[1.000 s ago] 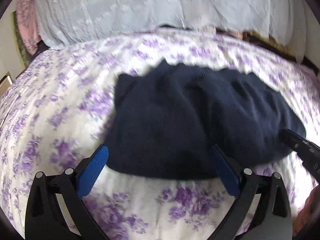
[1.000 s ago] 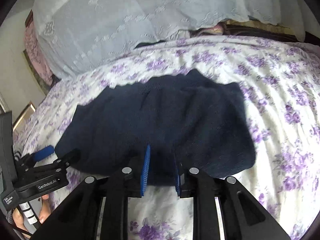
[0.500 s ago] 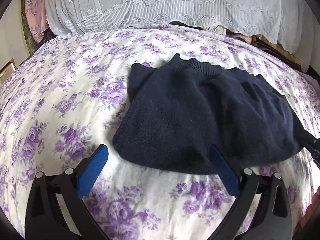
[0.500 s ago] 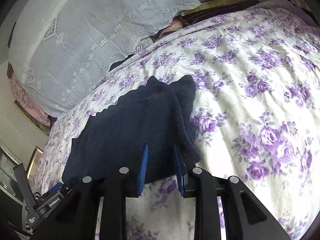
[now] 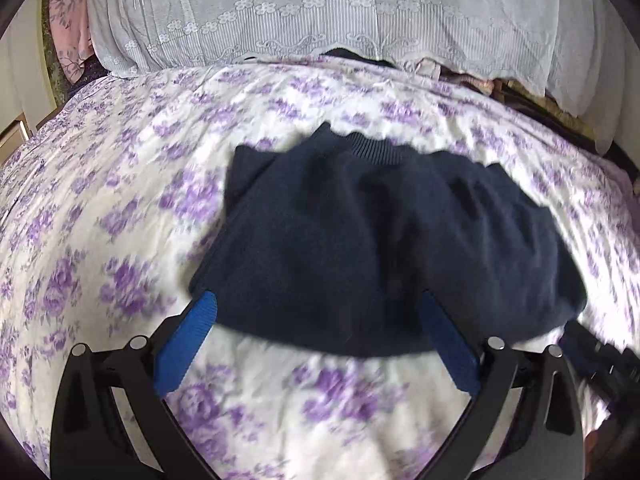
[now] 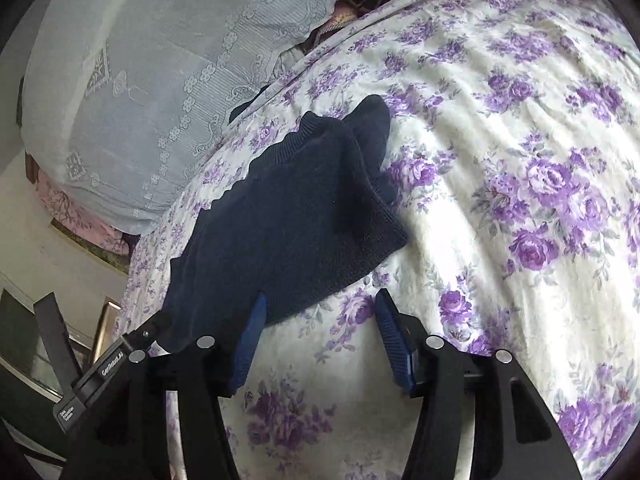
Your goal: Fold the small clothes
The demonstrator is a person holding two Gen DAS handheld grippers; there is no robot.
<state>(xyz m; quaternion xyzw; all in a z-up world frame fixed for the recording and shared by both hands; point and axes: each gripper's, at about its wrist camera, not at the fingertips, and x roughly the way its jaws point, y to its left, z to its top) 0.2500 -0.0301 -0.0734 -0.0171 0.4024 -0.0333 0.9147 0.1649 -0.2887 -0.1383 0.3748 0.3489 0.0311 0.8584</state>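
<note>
Bedspread (image 5: 120, 208) flowers blurred (sweater (image 5: 360, 248) edges too).

The folded sweater (image 5: 380, 248) lies on the bed (image 5: 120, 208) just ahead of my left tool (image 5: 320, 320), its near edge between that tool's spread fingers and its collar toward the lace cover (image 5: 320, 12) draped behind the bed. My right tool (image 6: 320, 312), jaws opening, sits at the sweater's right end (nothing pinched, one finger against the hem, the other over bare sheet). My left tool shows at the sweater's far left corner (image 6: 120, 356).
</note>
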